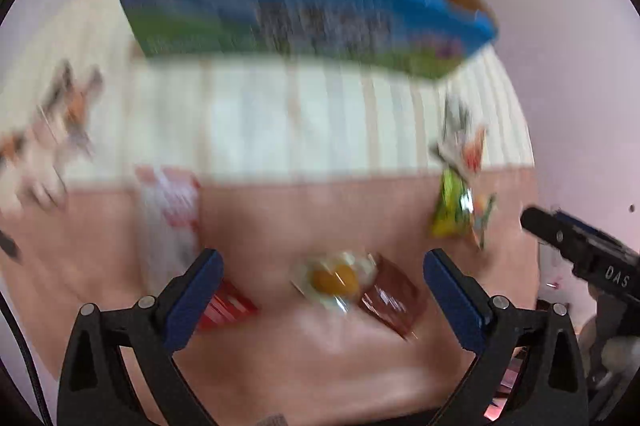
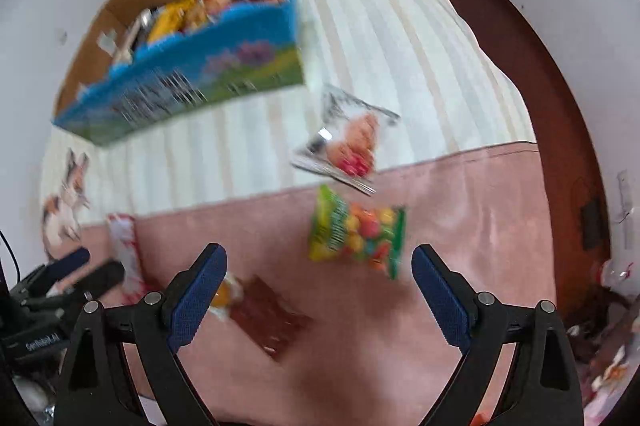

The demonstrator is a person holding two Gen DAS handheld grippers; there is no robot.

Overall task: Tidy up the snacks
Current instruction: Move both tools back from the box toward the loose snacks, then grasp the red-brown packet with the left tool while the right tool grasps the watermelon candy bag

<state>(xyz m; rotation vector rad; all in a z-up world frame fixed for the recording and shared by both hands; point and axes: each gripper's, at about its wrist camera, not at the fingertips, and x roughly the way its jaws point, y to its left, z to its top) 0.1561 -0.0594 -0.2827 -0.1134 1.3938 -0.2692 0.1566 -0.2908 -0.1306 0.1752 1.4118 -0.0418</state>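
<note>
- Left gripper (image 1: pixel 322 276) at the bottom of the left wrist view, blue-padded fingers (image 1: pixel 198 296) spread wide apart, nothing between them
- Right gripper (image 2: pixel 320 276) at the bottom of the right wrist view, fingers (image 2: pixel 440 296) likewise wide apart and holding nothing
- Both views smeared by motion blur, print on the packets unreadable
- Cardboard box (image 2: pixel 180 82) with a blue and green printed front in the upper left of the right wrist view, resting on a cream striped cover (image 2: pixel 400 58); across the top of the left wrist view (image 1: pixel 296 22)
- Yellow, orange and red snack packets (image 2: pixel 224 2) packed inside the box
- Clear packet with orange and red contents (image 2: pixel 348 142) centre right in the right wrist view, lying across the edge where the striped cover meets the pink blanket (image 2: pixel 460 226)
- Green candy bag (image 2: pixel 358 236) with coloured sweets just below that clear packet, flat on the pink blanket; at right of centre in the left wrist view (image 1: pixel 460 210)
- Brown packet (image 1: pixel 390 296) low in the left wrist view, touching a clear packet with yellow-orange pieces (image 1: pixel 334 280) on its left
- Red and white packet (image 1: pixel 170 210) at left of centre in the left wrist view, on the blanket
- Red packet (image 1: pixel 226 306) just behind the left finger pad, partly hidden
- Rabbit-patterned item (image 2: pixel 68 202) at the left edge of the right wrist view, too blurred to identify
</note>
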